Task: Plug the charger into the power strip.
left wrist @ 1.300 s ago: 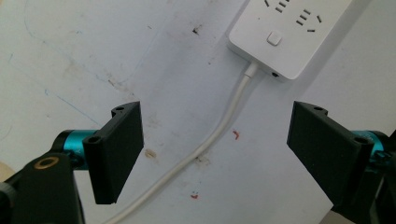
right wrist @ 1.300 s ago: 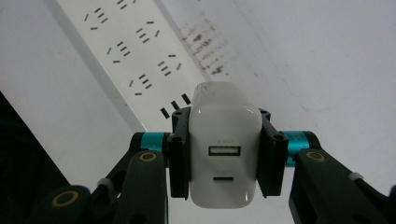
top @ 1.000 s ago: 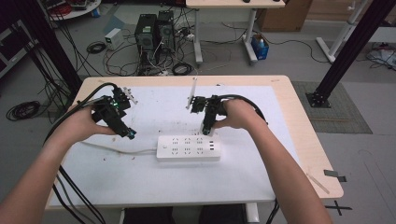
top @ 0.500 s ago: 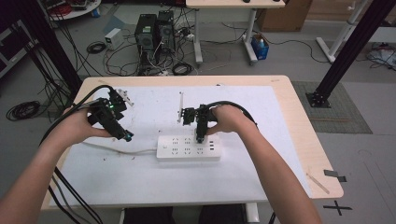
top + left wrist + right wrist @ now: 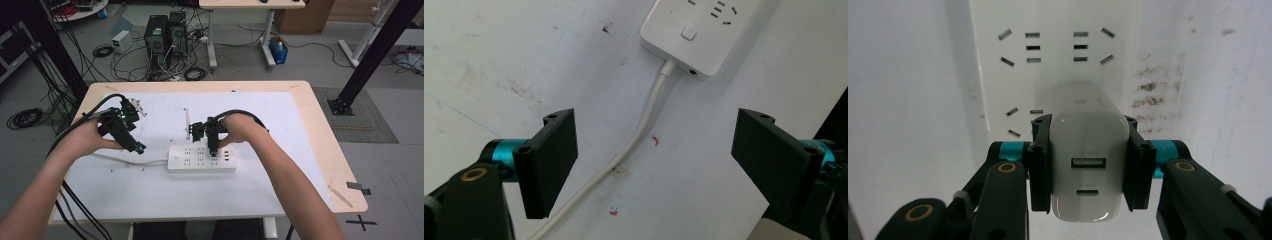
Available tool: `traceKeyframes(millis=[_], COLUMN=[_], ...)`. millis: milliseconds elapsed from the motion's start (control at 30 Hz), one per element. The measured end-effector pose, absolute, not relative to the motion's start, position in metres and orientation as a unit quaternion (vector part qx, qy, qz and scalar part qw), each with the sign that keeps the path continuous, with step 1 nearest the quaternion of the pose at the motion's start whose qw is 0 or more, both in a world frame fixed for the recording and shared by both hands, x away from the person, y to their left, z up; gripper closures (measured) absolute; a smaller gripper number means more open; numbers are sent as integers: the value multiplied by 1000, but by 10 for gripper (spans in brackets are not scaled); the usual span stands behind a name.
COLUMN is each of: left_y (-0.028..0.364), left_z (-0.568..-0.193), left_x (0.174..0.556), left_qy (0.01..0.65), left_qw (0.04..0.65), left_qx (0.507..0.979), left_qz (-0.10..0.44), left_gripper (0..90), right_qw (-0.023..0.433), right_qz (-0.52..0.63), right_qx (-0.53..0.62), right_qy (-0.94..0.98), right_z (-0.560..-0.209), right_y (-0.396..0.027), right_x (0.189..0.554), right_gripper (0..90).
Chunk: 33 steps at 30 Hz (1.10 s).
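A white power strip (image 5: 201, 158) lies flat on the white mat, with its cable (image 5: 125, 159) running left. My right gripper (image 5: 213, 148) points down over the strip's right part and is shut on a white USB charger (image 5: 1088, 165). In the right gripper view the charger hangs just over the strip's sockets (image 5: 1053, 47); contact cannot be told. My left gripper (image 5: 136, 147) hovers left of the strip, open. In the left gripper view the cable (image 5: 639, 135) runs between the spread jaws to the strip's switch end (image 5: 694, 35), and the left gripper (image 5: 654, 160) holds nothing.
A thin white strip (image 5: 187, 122) stands upright just behind the power strip. Small parts (image 5: 137, 107) lie at the mat's back left. The wooden table edge (image 5: 345, 165) has tape (image 5: 340, 195) at the front right. Computers and cables sit on the floor beyond.
My right gripper has carried the charger left and down, from behind the power strip to directly over its sockets. The left gripper has stayed almost where it was.
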<state>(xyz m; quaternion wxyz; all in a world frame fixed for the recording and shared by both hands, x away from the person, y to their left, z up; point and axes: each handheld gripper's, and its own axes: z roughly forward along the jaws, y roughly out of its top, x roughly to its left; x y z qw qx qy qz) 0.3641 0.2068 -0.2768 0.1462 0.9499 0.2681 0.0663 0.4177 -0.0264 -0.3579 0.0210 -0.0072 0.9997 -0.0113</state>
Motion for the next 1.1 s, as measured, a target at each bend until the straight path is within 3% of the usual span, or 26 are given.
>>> traceKeyframes(millis=[800,867,900,933,1000,1100], left_y=[204,204,204,202,201,200], left_z=[-284,-285,-285,-287,-287,-286], left_x=[371,372,372,373,377,382], left_qy=[272,268,268,268,261,267], left_qw=[149,146,146,146,143,143], left_qx=[949,951,951,951,953,951], left_qz=[59,57,57,56,56,57], left_gripper=[188,188,188,188,188,188], right_qw=[20,14,14,4,14,18], right_qz=[51,58,58,77,103,142], right_qx=[-7,18,18,61,83,137], right_qy=[998,998,998,995,991,980], right_z=[-365,-365,-365,-355,-344,-325], right_y=[-41,-46,-46,-58,-67,-85], right_x=[419,424,424,426,426,427], right_gripper=[617,402,402,306,225,222])
